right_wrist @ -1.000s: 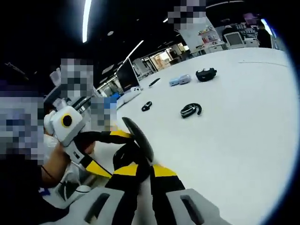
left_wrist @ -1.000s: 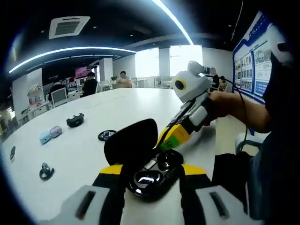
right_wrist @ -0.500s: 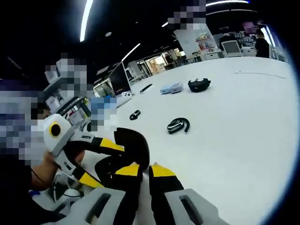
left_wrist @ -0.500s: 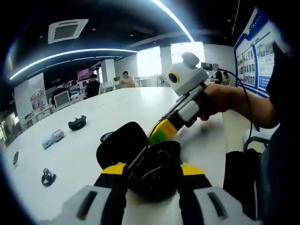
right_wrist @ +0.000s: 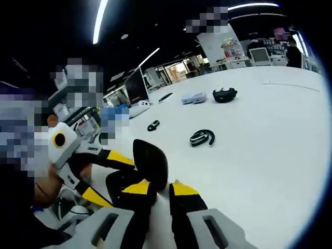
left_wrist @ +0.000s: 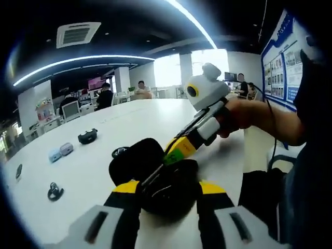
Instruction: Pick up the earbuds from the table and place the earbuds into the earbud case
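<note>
Black earbud case (left_wrist: 168, 184), lid ajar, sits clamped between the left gripper (left_wrist: 165, 194) jaws above the white table (left_wrist: 93, 161). Right gripper (right_wrist: 155, 189) jaws stand nearly together at the case; whether they pinch anything cannot be told. Loose earbud (right_wrist: 201, 137) lies well apart. Risk: pressure from the right gripper could twist the case out of the clamp.
</note>
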Demonstrator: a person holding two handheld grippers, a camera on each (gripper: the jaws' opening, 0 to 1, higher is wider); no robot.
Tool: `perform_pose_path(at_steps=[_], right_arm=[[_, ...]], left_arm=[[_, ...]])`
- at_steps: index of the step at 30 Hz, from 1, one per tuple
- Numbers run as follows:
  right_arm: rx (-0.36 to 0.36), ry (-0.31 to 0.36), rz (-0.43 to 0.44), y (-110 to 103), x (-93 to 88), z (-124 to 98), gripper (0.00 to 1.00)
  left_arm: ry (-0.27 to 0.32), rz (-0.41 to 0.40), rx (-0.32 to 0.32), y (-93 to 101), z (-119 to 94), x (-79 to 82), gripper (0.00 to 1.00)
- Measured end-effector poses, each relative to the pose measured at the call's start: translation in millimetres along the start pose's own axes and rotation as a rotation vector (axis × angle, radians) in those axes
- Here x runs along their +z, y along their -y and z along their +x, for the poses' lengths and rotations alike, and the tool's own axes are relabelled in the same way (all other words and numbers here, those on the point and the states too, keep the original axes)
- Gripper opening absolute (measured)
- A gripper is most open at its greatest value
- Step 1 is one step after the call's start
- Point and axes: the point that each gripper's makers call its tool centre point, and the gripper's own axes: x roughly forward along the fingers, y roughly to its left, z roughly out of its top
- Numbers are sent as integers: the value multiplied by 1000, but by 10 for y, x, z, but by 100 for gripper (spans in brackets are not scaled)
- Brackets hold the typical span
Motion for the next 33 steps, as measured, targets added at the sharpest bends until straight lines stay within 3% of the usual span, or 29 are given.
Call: perform_pose_path(at_steps=[10, 18, 23, 33], right_arm=[[-24, -9, -180, -83, -16, -17, 16], [-15, 12, -191, -122, 33, -29, 16], [0, 9, -216, -117, 77, 67, 17], [14, 42, -215, -73, 203, 130, 10]], left_arm=[[13, -11, -2, 119, -113, -34, 39], [-6, 8, -25, 183, -90, -85, 37], [-1, 11, -77, 295, -66, -74, 34], [1, 32, -61, 254, -17, -80, 35]])
